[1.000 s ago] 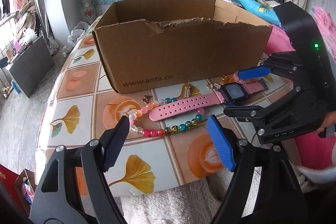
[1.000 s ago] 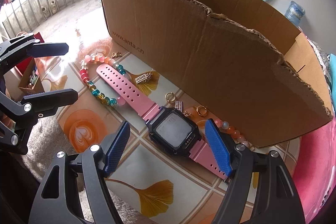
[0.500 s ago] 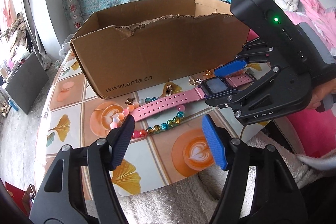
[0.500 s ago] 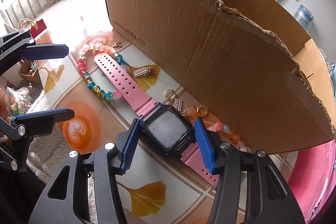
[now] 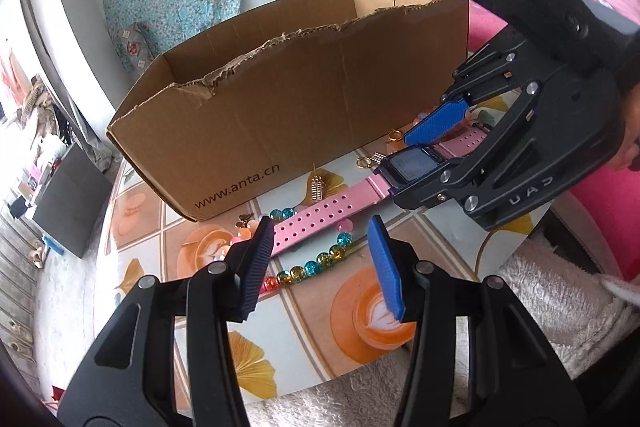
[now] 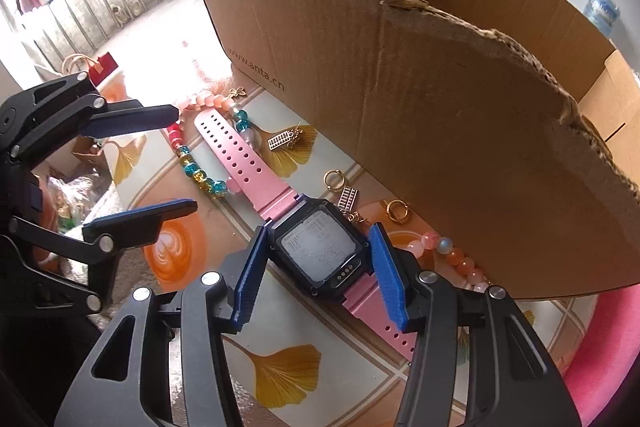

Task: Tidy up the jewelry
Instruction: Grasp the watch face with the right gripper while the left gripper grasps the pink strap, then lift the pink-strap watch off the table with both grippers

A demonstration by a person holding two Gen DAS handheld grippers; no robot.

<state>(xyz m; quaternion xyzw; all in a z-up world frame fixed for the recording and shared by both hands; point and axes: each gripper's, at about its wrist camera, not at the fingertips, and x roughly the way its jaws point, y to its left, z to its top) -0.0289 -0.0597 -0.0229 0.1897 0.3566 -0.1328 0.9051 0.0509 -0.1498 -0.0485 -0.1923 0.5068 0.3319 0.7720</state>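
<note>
Right gripper (image 6: 316, 269): clamped across smartwatch (image 6: 320, 251) case for lifting | left gripper (image 5: 320, 263): half-closed, empty, closing above strap end | cardboard box (image 5: 304, 95): destination, table's far edge

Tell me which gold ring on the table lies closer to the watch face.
The ring beside the orange beads, just off the watch face; the other ring lies farther up, toward the strap.
</note>
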